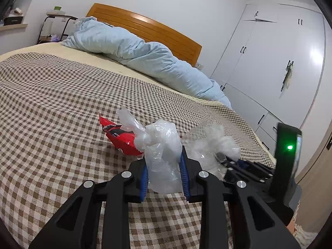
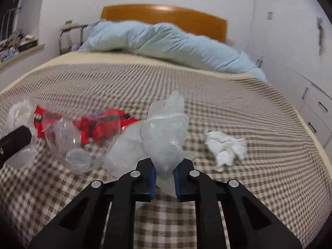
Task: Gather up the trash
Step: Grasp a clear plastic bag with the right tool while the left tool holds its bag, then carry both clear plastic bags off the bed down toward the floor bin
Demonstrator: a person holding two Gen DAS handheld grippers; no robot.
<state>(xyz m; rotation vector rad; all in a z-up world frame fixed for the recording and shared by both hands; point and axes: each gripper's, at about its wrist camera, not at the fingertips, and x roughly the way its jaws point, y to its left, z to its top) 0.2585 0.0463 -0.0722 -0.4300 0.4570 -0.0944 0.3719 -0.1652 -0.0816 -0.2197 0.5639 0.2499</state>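
The left gripper (image 1: pixel 164 178) is clamping its jaws on a clear plastic bag (image 1: pixel 161 155) above the bed (image 1: pixel 51 103); the right gripper (image 2: pixel 165 179) is pinching the same bag's other end. A red wrapper (image 1: pixel 121 138) is lying mid-bed, and a crumpled tissue (image 2: pixel 226 147) is lying nearer the bed's right edge.

Blue duvet (image 1: pixel 145 58) against wooden headboard (image 1: pixel 149 29)

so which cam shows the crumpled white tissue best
The right wrist view. The crumpled white tissue lies in the open on the checked bedspread, unobstructed, to the right of the right tongs. In the left wrist view I cannot pick the tissue out; clear plastic trash fills that side.
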